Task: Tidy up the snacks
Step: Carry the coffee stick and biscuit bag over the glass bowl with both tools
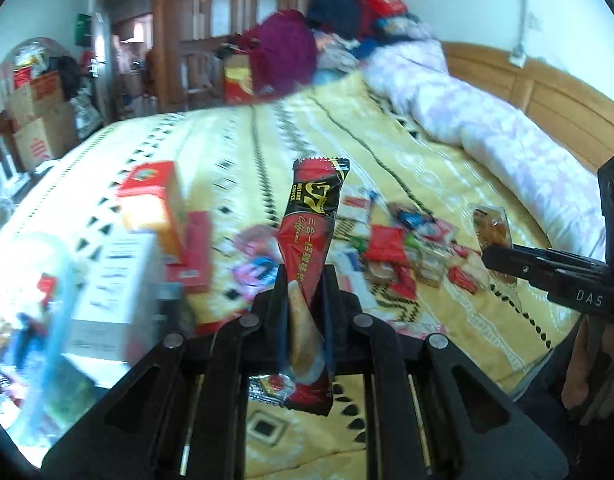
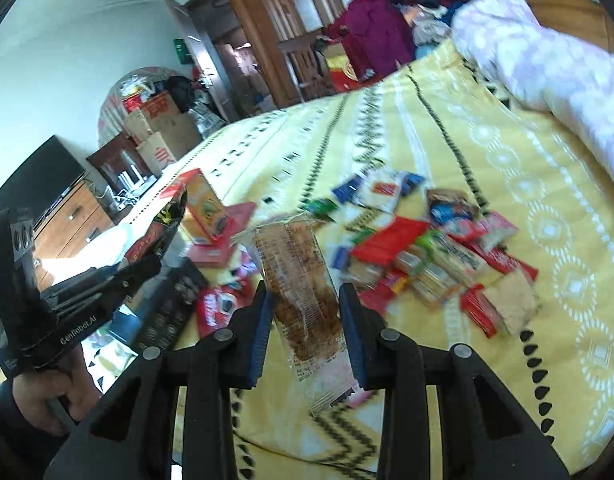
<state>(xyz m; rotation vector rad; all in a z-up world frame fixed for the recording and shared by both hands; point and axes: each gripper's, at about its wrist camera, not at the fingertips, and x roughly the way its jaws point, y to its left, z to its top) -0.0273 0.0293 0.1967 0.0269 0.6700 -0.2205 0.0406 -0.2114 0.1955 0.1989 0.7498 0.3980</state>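
My left gripper [image 1: 303, 276] is shut on a red and black instant coffee sachet [image 1: 313, 216], held upright above the bed. My right gripper [image 2: 303, 292] is shut on a clear packet of brown cake [image 2: 297, 272], also held above the bed. The right gripper [image 1: 495, 256] with its clear packet [image 1: 491, 230] shows at the right of the left wrist view. The left gripper [image 2: 147, 260] with the sachet [image 2: 163, 228] shows at the left of the right wrist view. A loose pile of small snack packets [image 2: 427, 256] lies on the yellow patterned bedspread [image 2: 507, 184].
An orange and red carton [image 1: 159, 204] and a white box [image 1: 115, 284] stand at the left by a clear plastic container [image 1: 35, 300]. A rolled pale quilt [image 1: 487, 120] and heaped clothes [image 1: 291, 52] lie at the far side. Cardboard boxes [image 2: 163, 128] stand beyond the bed.
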